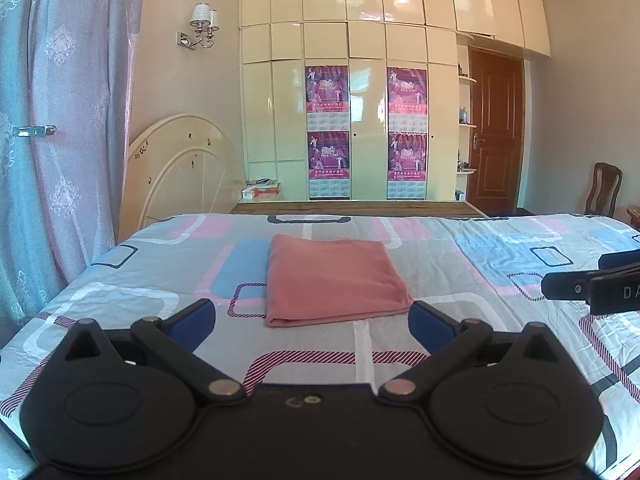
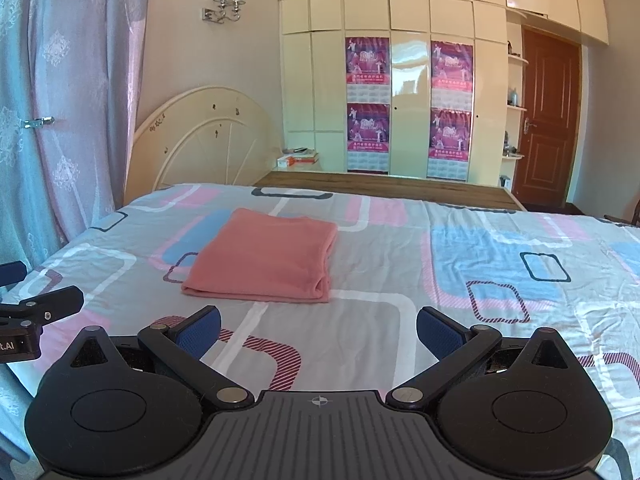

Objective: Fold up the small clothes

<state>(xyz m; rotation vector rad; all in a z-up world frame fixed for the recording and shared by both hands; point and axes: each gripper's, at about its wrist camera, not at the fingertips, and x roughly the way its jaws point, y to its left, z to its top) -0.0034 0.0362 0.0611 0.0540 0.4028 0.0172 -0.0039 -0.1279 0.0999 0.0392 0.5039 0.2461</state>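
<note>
A salmon-pink cloth [image 1: 334, 278] lies folded into a neat rectangle on the patterned bedsheet [image 1: 480, 264]. In the left wrist view my left gripper [image 1: 312, 322] is open and empty, with its blue pads just short of the cloth's near edge. In the right wrist view the folded cloth [image 2: 266, 258] lies ahead and to the left. My right gripper [image 2: 318, 330] is open and empty, a little back from the cloth. The right gripper also shows at the right edge of the left wrist view [image 1: 592, 284]. The left gripper also shows at the left edge of the right wrist view [image 2: 36, 308].
A cream headboard [image 1: 180, 164] leans by the curtain [image 1: 60, 120] at the far left. A wooden bed end [image 1: 356, 207], a cream wardrobe [image 1: 352, 100] with posters and a brown door [image 1: 496, 132] stand beyond. A chair [image 1: 604, 188] stands at the right.
</note>
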